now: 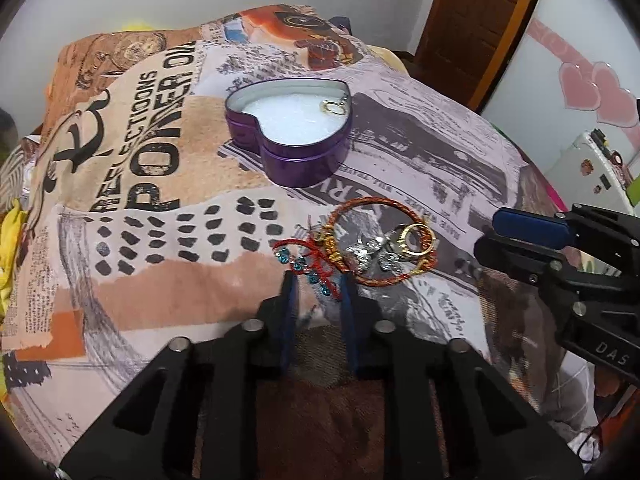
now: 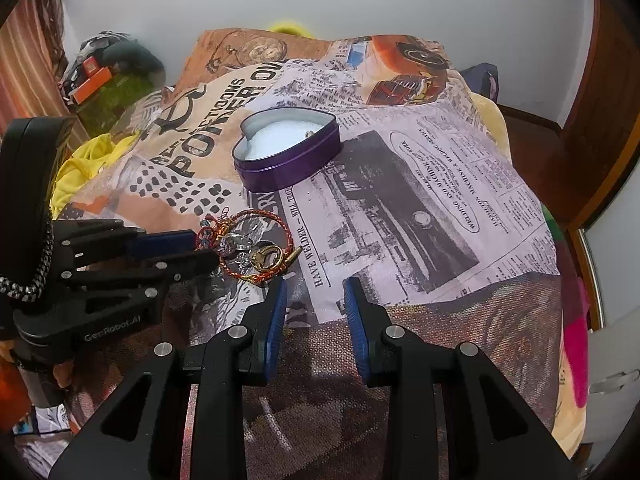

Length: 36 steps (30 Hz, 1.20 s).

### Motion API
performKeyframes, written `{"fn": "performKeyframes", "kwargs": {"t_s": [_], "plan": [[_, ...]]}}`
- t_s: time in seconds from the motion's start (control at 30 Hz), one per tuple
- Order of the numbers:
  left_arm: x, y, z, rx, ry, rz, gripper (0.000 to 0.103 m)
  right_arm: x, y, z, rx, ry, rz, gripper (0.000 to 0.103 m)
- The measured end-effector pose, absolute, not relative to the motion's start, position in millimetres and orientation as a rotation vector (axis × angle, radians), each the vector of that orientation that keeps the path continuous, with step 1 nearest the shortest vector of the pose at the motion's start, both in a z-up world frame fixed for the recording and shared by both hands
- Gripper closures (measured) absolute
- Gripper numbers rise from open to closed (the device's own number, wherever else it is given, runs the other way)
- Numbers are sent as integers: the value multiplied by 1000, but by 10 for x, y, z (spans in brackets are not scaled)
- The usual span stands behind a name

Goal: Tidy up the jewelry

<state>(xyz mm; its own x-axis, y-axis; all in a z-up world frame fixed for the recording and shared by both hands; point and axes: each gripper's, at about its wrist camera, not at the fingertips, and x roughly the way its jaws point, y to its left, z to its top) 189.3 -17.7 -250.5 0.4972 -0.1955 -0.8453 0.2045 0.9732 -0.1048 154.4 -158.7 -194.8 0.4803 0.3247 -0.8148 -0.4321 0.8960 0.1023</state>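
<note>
A purple heart-shaped tin [image 1: 304, 162] with a white lining stands open on the printed bedspread; a small gold ring [image 1: 331, 107] lies inside it. The tin also shows in the right wrist view [image 2: 288, 170]. A pile of jewelry lies nearer: a red-gold braided bangle [image 1: 384, 278], silver pieces [image 1: 366, 250], a gold ring [image 1: 414, 236] and a red string with blue beads [image 1: 310, 266]. My left gripper [image 1: 318, 280] is open, its tips straddling the beaded string. My right gripper [image 2: 316, 284] is open and empty, just right of the pile [image 2: 256, 252].
The printed bedspread [image 1: 160, 240] covers a bed. A brown wooden door [image 1: 472, 20] and a white fridge with pink hearts [image 1: 580, 80] stand at the right. Yellow cloth [image 2: 80, 172] and clutter [image 2: 104, 72] lie at the bed's left side.
</note>
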Motion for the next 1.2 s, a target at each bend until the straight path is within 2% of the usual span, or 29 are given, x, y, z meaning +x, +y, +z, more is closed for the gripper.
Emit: {"fn": "performKeyframes", "kwargs": {"t_s": [0.07, 0.8, 1.13, 1.17, 1.2], "plan": [[1915, -134, -2511, 1, 1023, -231, 97, 1541, -1572, -1945, -124, 963, 469, 76], [1546, 268, -2079, -27, 897, -163, 97, 1650, -1106, -1954, -150, 960, 577, 76], [1513, 254, -2099, -39, 894, -181, 97, 1772, -983, -2075, -147, 994, 578, 76], [1513, 256, -2102, -40, 895, -181, 97, 1771, -979, -2071, -147, 992, 582, 77], [1511, 255, -2103, -41, 894, -181, 97, 1767, -971, -2068, -148, 989, 584, 84]]}}
